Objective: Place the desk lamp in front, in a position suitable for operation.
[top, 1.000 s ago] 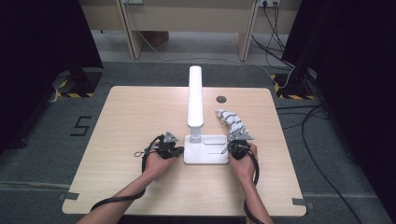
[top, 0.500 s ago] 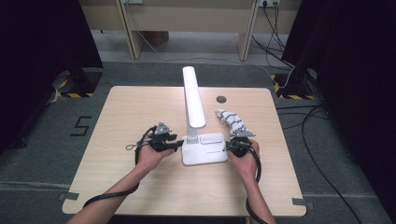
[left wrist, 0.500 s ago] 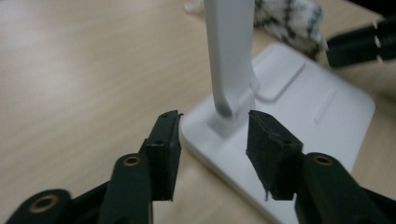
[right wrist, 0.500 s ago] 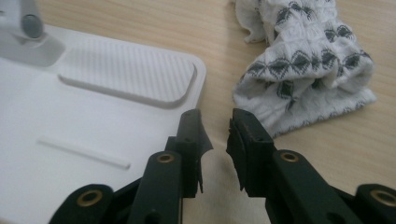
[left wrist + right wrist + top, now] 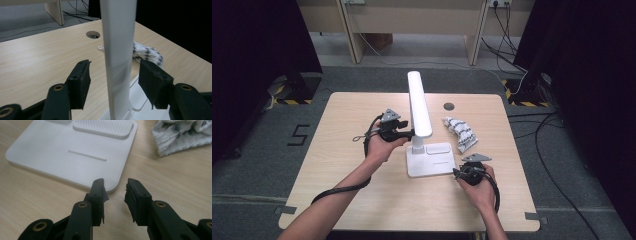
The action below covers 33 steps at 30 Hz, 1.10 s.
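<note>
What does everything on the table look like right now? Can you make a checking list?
Surface: light wooden table, with a round hole near the far edge.
Job's things: white desk lamp standing upright on its flat base.
Clutter: crumpled patterned cloth to the right of the lamp.
Grippers: left claw open, jaws either side of the lamp's stem, not touching, having just been opening; right claw open at the base's near corner, holding nothing.
Cables: black cable trailing from the left claw; more cables on the floor.
Surroundings: grey floor, dark curtains.

Parted right gripper [image 5: 115,195] faces lamp base [image 5: 75,152] corner.
</note>
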Tool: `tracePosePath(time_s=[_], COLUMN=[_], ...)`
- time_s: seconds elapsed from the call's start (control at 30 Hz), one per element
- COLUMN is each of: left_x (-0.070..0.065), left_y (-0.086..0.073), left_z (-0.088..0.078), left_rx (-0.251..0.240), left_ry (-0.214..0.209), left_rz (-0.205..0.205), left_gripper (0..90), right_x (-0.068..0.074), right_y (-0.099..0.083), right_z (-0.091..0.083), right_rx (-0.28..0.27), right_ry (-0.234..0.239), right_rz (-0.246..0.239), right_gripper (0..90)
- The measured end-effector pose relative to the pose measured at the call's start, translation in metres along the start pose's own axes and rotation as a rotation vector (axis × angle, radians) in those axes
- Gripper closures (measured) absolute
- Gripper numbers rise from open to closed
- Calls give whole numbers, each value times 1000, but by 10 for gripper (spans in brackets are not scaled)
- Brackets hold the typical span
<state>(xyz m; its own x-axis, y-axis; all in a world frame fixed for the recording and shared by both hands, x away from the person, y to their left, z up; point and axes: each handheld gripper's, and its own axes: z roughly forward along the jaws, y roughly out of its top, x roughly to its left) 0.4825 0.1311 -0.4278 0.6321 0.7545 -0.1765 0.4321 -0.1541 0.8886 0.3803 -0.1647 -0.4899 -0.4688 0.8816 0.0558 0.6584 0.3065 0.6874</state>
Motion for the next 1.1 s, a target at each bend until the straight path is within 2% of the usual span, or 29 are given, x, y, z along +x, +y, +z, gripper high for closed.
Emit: tracePosePath(time_s=[0.07, 0.27, 0.37, 0.57, 0.9, 1.1], left_x=[1, 1, 3, 2, 4, 5], left_y=[1, 0, -1, -3, -2, -6], left_z=[3, 10, 15, 22, 22, 13], left_rx=[-6, -5, -3, 7, 5, 7], left_ry=[-15, -36, -51, -89, -87, -86], left_rz=[-19, -20, -33, -40, -47, -53], left_gripper=[441, 486, 512, 572, 620, 633], right_x=[2, 4, 7, 8, 7, 5], right_y=[-3, -5, -4, -3, -2, -1], right_z=[1, 5, 8, 13, 14, 16], right_rx=[9, 32, 38, 46, 40, 34], right_ry=[1, 10, 16, 0, -3, -19], right_rz=[5, -10, -17, -44, -57, -48], right_gripper=[660, 658, 658, 658, 679, 703])
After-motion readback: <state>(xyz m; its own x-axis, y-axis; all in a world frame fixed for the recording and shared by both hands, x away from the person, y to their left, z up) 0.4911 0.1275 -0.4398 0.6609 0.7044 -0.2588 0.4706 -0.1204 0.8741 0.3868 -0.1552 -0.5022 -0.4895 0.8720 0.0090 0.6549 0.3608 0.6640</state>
